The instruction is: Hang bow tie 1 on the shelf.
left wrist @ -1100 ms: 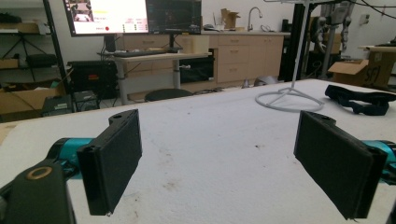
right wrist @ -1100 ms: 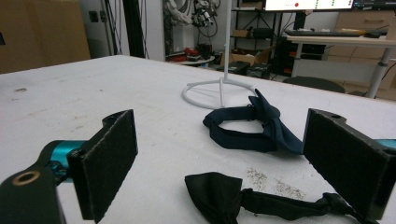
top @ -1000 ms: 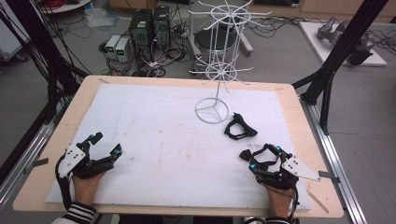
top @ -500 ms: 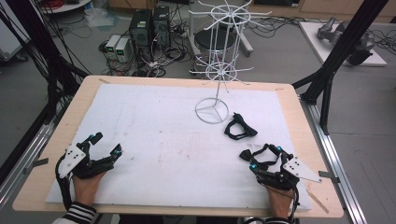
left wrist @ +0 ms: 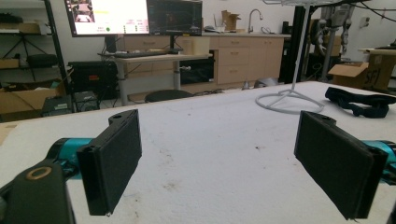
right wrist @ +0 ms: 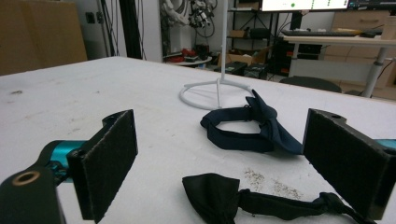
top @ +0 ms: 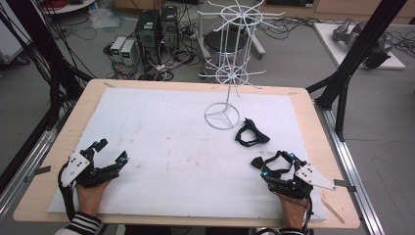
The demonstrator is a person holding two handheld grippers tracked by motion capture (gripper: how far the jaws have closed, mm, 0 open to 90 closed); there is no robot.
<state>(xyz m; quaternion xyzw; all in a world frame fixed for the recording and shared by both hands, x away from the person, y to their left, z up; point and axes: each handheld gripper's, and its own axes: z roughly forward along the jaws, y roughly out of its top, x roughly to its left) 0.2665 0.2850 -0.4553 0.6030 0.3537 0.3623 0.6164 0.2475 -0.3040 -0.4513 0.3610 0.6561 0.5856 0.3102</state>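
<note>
The counter (top: 303,105) carried a white mat (top: 171,147) with faint stains. The left gripper (top: 108,151) rested near the mat's front left corner, held by the person's left hand (top: 90,196); its jaws stood wide apart with nothing between them, as the left gripper view confirmed, with bare mat between the two black pads (left wrist: 112,163). The right gripper (top: 268,163) rested near the front right corner, held by the right hand (top: 293,215), jaws likewise spread wide and gripping nothing. In the right gripper view, a black bow tie (right wrist: 252,198) lay flat on the mat between the jaws and touched by neither pad as far as could be seen. A second bow tie, dark blue (right wrist: 252,126), with its band looped, lay farther off on the mat, just beside the ring base of a white wire rack (top: 226,73). The rack stood upright toward the back of the mat, right of centre. Computer towers (top: 156,29) and cables sat on the floor beyond the counter.
</note>
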